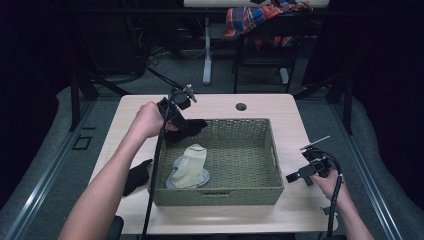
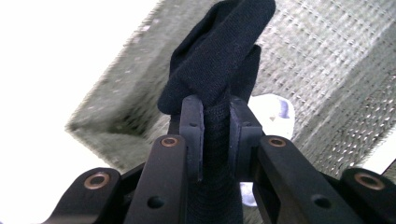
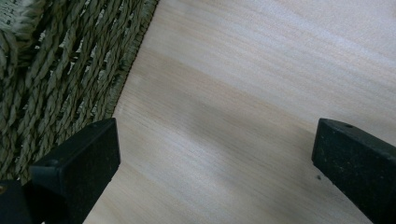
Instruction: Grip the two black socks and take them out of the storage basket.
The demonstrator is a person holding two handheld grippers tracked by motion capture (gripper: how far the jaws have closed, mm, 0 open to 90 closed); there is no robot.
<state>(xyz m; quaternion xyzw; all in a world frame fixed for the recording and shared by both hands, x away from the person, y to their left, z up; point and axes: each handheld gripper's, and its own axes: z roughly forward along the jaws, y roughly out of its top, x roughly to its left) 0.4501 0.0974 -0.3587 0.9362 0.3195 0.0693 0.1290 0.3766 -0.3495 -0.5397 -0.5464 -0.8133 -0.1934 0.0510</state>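
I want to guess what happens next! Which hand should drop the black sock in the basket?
Probably left: the left gripper is shut on the black sock over the basket. The right gripper is open beside it.

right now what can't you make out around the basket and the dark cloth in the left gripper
- Black knitted cloth: in the left gripper view, closed jaws hide its middle and the bottom edge cuts its tail.
- Grey flat item in the woven green basket: in the high view, the cream sock covers most of it.
- Second black cloth on the table: in the high view, the left forearm hides part.
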